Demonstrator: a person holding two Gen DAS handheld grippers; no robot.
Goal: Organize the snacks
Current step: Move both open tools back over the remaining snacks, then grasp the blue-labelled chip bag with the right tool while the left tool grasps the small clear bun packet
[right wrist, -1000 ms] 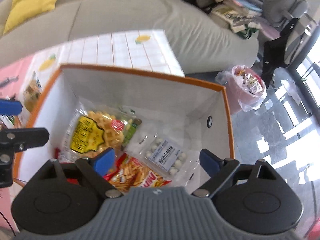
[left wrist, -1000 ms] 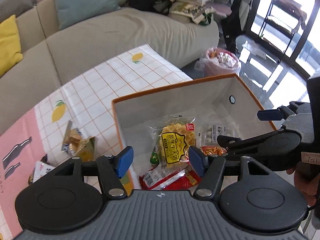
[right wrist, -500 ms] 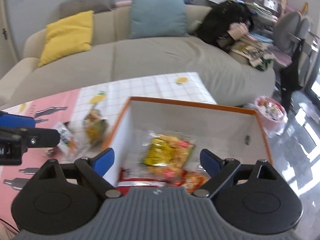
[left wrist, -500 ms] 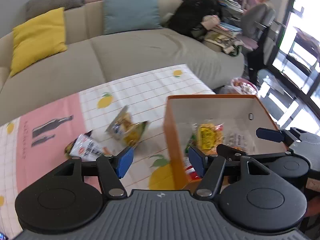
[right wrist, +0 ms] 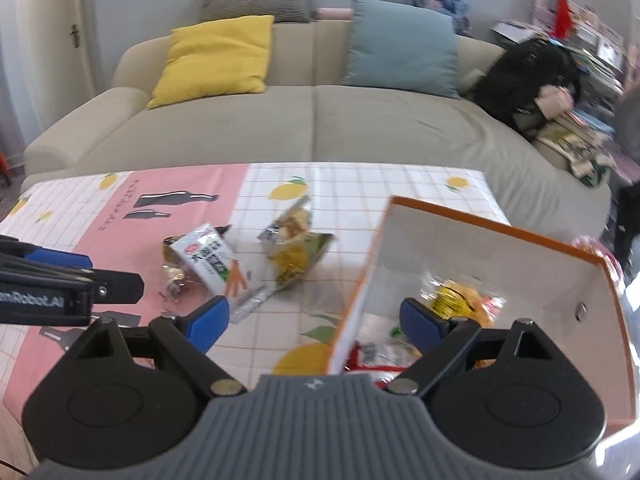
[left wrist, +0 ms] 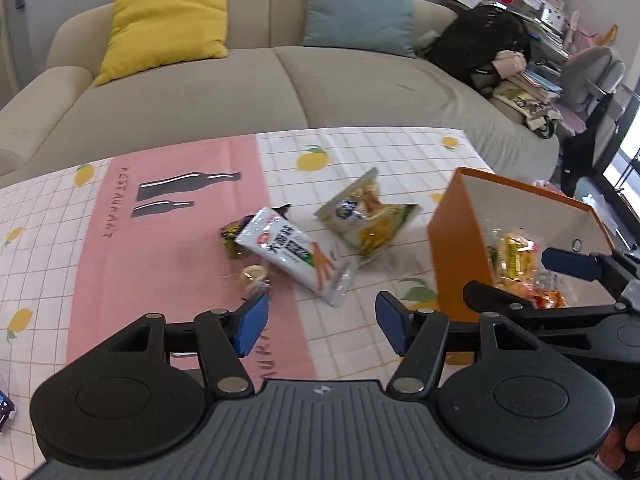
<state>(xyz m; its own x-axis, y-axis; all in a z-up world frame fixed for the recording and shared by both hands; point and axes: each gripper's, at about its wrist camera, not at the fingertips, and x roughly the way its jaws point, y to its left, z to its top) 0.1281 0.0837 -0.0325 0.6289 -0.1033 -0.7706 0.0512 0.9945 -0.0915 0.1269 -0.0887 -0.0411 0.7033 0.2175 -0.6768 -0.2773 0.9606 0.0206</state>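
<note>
An orange box [left wrist: 456,248] [right wrist: 362,280] with a white inside stands at the table's right end and holds several snack packets, a yellow one [left wrist: 514,258] [right wrist: 456,300] on top. Loose on the cloth lie a white packet with green print [left wrist: 290,252] [right wrist: 210,260], a yellow-green packet [left wrist: 368,220] [right wrist: 294,246], a dark-green packet [left wrist: 232,238] and a small pale snack [left wrist: 252,274]. My left gripper [left wrist: 320,322] hovers open over the cloth just short of the white packet, nothing between its fingers. My right gripper [right wrist: 314,318] stands open over the box's left wall, holding nothing.
The table wears a pink and white lemon-print cloth [left wrist: 180,216]. Behind it runs a beige sofa [left wrist: 240,80] with a yellow cushion [left wrist: 164,24] and a teal cushion [left wrist: 360,8]. A black bag [left wrist: 480,46] and piled books sit at the sofa's right end.
Both grippers have swung left from above the inside of the box, so the loose packets on the cloth are in front of them now. Both stayed open and empty.
</note>
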